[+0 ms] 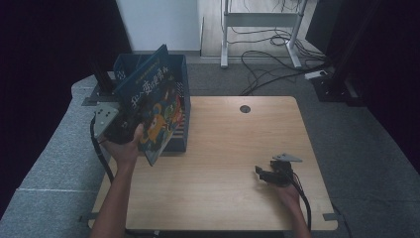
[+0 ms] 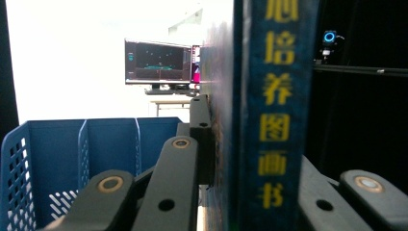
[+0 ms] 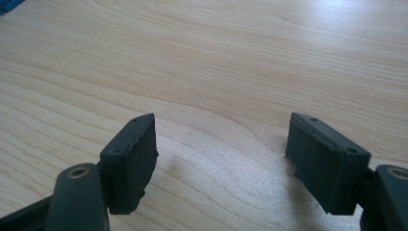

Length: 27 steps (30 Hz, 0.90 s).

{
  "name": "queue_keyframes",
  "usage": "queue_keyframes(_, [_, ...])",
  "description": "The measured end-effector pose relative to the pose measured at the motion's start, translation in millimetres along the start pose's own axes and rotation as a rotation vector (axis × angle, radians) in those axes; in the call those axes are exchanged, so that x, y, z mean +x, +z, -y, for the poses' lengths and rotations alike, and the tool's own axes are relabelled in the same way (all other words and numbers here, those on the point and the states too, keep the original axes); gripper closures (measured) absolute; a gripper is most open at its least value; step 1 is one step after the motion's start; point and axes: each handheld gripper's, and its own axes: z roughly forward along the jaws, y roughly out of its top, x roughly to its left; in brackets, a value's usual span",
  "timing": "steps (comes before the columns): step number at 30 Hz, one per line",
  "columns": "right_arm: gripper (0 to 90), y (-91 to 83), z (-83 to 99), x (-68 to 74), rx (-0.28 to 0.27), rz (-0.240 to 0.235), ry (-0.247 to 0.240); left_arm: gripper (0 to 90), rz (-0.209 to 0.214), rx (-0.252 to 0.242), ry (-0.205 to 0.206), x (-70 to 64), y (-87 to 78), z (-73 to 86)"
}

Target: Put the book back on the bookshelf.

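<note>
Nearest the person, the right gripper (image 1: 267, 174) rests low over the pale wooden table (image 1: 237, 148) at its right front, its jaws standing wide apart with nothing but bare wood grain between them in the right gripper view; its black pads (image 3: 132, 161) hover just above the surface.

Farther in and to the left, the left gripper (image 1: 130, 130) is clamped on a large dark-blue hardcover picture book with a bright orange cartoon cover and yellow lettering on its spine (image 1: 153, 111). In the left gripper view the book's spine (image 2: 274, 110) runs straight up between the jaws, so its long axis lies along the gripper's reach. From the high view the book is tilted, lifted clear of the table, its lower corner hanging just over the table's left edge and its upper part leaning over the blue perforated plastic file crate (image 1: 181, 106).

The crate stands directly beyond the book, its divided slots (image 2: 110, 144) open to the left of the spine. The left hand is by far the nearer; the likely move is to stand the book upright and lower it into a slot.
</note>
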Motion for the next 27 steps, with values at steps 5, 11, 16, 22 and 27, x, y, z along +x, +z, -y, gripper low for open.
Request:
queue_keyframes(5, [25.9, 0.0, 0.0, 0.1, 0.000, 0.001, -0.001, 82.1, -0.014, 0.001, 0.006, -0.5, 7.0, -2.6])
queue_keyframes(11, [26.0, 0.0, 0.0, 0.3, 0.001, 0.002, -0.001, 82.1, -0.021, -0.003, -0.004, 1.2, 14.0, -5.9])
queue_keyframes(16, [26.4, 0.1, 0.1, 0.1, -0.002, 0.004, 0.001, 82.1, -0.028, 0.001, 0.003, 1.6, 22.7, -5.0])
queue_keyframes(22, [26.3, 0.0, 0.1, 0.3, -0.001, 0.005, 0.000, 82.1, -0.039, 0.008, -0.002, 3.9, 30.6, -4.0])
queue_keyframes(27, [26.3, -0.1, 0.2, 0.4, -0.002, 0.008, 0.001, 82.1, -0.049, 0.011, -0.001, 6.3, 35.9, -1.6])
